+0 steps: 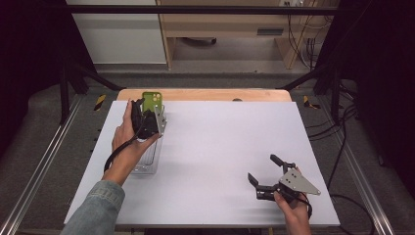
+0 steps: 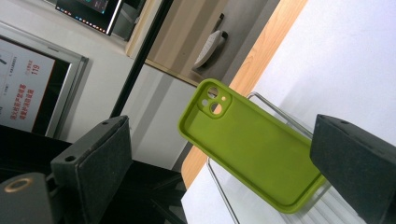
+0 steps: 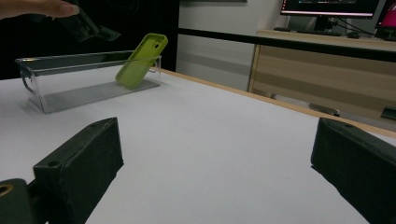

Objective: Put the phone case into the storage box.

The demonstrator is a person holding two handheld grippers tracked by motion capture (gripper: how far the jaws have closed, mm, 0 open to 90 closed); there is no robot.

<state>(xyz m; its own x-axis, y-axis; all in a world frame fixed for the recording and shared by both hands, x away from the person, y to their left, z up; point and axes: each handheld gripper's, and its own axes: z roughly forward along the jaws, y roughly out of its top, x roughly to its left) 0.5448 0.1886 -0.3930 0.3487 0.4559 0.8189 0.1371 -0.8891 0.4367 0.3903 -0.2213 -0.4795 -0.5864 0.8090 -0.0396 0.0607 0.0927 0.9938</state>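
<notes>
Phone case (image 2: pixel 252 149): leaning inside clear bin (image 3: pixel 88 70).
Left gripper (image 1: pixel 145 120): hovering above it, jaws spread, empty.
Right gripper (image 1: pixel 266 176): idling, jaws spread.
Next: probably closing on case's edge.

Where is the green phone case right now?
The phone case stands tilted in the clear bin, leaning on its far end wall, at the table's far left in the high view, just ahead of the left hand-held gripper.

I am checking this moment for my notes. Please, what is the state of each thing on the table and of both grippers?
Phone case: green, empty, leaning tilted against the end wall inside the bin.
Clear bin: open on top, resting on the table.
Left gripper: open, above the bin, holding nothing.
Right gripper: open, holding nothing, far from the bin.
</notes>
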